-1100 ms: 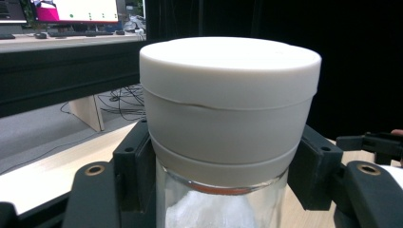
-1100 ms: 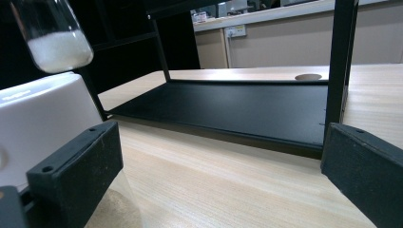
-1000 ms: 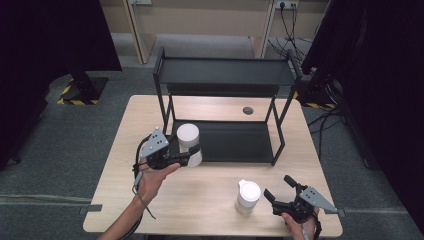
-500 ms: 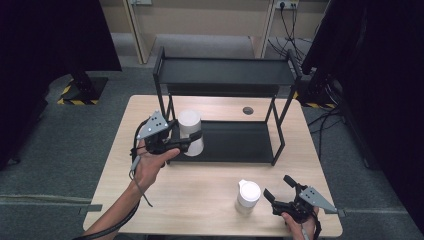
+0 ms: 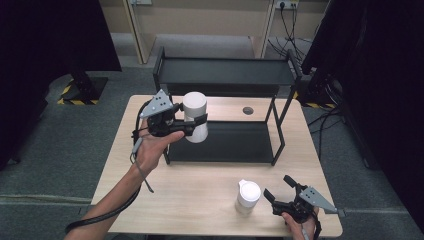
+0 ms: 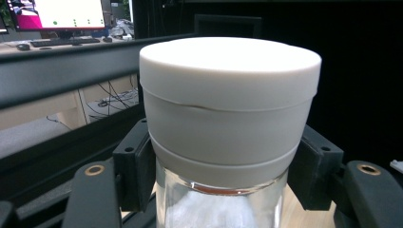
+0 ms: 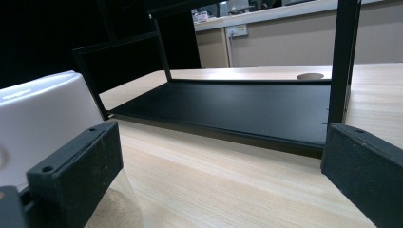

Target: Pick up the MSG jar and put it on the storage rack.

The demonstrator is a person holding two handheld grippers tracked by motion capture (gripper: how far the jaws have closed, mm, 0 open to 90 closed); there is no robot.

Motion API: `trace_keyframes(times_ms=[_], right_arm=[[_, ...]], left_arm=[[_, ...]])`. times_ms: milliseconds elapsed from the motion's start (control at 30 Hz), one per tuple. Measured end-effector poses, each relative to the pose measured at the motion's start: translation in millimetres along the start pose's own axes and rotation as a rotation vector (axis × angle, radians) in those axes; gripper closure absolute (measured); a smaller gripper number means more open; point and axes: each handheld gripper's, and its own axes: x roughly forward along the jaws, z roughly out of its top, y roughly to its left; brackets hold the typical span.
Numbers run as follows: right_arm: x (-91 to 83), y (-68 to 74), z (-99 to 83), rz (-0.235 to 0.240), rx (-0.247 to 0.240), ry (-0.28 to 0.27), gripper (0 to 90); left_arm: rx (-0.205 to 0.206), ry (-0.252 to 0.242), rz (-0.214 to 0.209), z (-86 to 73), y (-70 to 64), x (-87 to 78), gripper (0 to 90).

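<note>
Left tongs (image 5: 196, 125) clenched on a clear glass jar with a tall white cylindrical lid (image 5: 195, 117), held up off the light wooden bench (image 5: 200, 200), upright, at the left front corner of the black metal two-tier shelf rack (image 5: 225, 75), over the left end of the rack's lower tray. Left gripper view: black jaws press both sides of the jar (image 6: 228, 142) just below the white lid band, on the glass neck; pale contents visible through the glass at the bottom edge; the rack's upper rail runs behind it at left. The person's left hand (image 5: 152, 150) grips the tool from below, forearm coming up from the bottom left, cable trailing down. Right tongs (image 5: 281, 190) released, jaws spread wide, resting low near the front right edge of the bench, holding nothing. A second glass jar with a white lid (image 5: 248, 196) stands on the bench just left of the right tongs, close to the left jaw, not between the jaws. Right gripper view: that jar (image 7: 43, 118) sits at the left behind the left jaw pad; rack's lower tray ahead across bare wood. A small round dark hole (image 5: 248, 110) in the bench behind the rack tray.
</note>
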Motion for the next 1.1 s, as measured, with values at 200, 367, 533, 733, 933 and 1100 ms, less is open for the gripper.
trace_keyframes(times_ms=[200,367,533,733,933,1100], right_arm=[[0.3,-0.2,0.0,0.0,0.005,0.001,0.4],[0.2,-0.2,-0.1,-0.001,0.006,0.001,0.4],[0.1,-0.4,-0.3,-0.001,0.007,0.001,0.4],[0.1,-0.3,-0.2,-0.001,0.007,0.001,0.4],[-0.2,-0.5,-0.3,-0.001,0.007,-0.001,0.4],[-0.4,-0.4,-0.5,-0.002,0.006,-0.002,0.4]], left_arm=[[-0.003,0.01,-0.001,18.9,3.2,1.0,35.0],[-0.023,0.005,0.0,31.8,5.9,0.3,35.0],[-0.01,0.012,0.018,48.1,5.4,-0.9,35.0],[-0.017,0.012,0.023,67.0,6.8,-0.9,35.0],[-0.028,0.004,0.039,84.7,8.3,0.8,35.0],[-0.027,0.002,0.061,98.4,8.5,5.0,35.0]])
